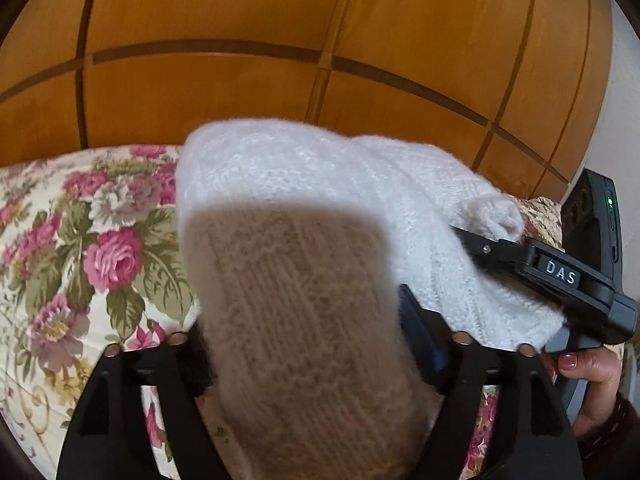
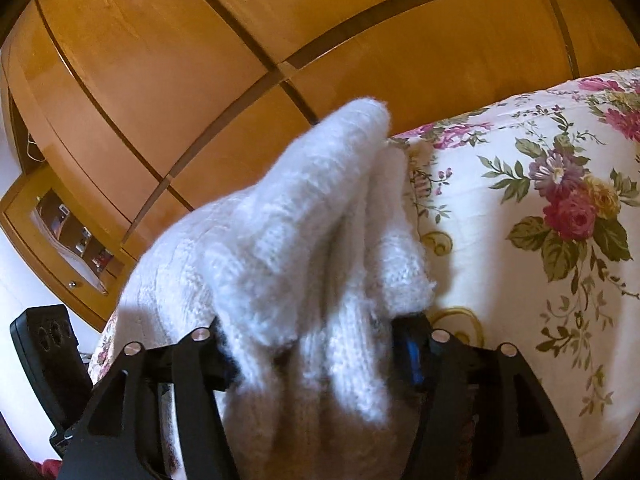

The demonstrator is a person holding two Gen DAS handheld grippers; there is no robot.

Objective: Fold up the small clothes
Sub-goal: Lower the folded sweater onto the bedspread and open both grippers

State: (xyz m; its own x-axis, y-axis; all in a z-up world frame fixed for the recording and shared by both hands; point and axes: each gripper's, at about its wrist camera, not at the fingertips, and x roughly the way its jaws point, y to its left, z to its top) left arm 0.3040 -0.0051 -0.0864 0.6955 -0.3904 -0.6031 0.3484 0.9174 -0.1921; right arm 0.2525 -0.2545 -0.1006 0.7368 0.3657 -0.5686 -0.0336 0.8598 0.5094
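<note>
White fuzzy knit garment (image 1: 280, 184) is lifted off the floral rose-print bedspread (image 1: 80, 240), held in front of the orange wooden wardrobe (image 1: 280, 20). Left gripper (image 1: 304, 344) is clamped on one bunched end; right gripper (image 2: 316, 344) is clamped on another, with fabric packed between both pairs of fingers. Looks like mid-fold, garment carried in the air. Next move likely needs it lowered onto the bedspread, edges aligned, then both grips released.

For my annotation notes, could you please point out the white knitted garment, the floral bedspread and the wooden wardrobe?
white knitted garment (image 1: 280, 168), left wrist view, upper knit fold.
floral bedspread (image 2: 520, 240), right wrist view, bare printed area.
wooden wardrobe (image 1: 240, 12), left wrist view, door panel.
</note>
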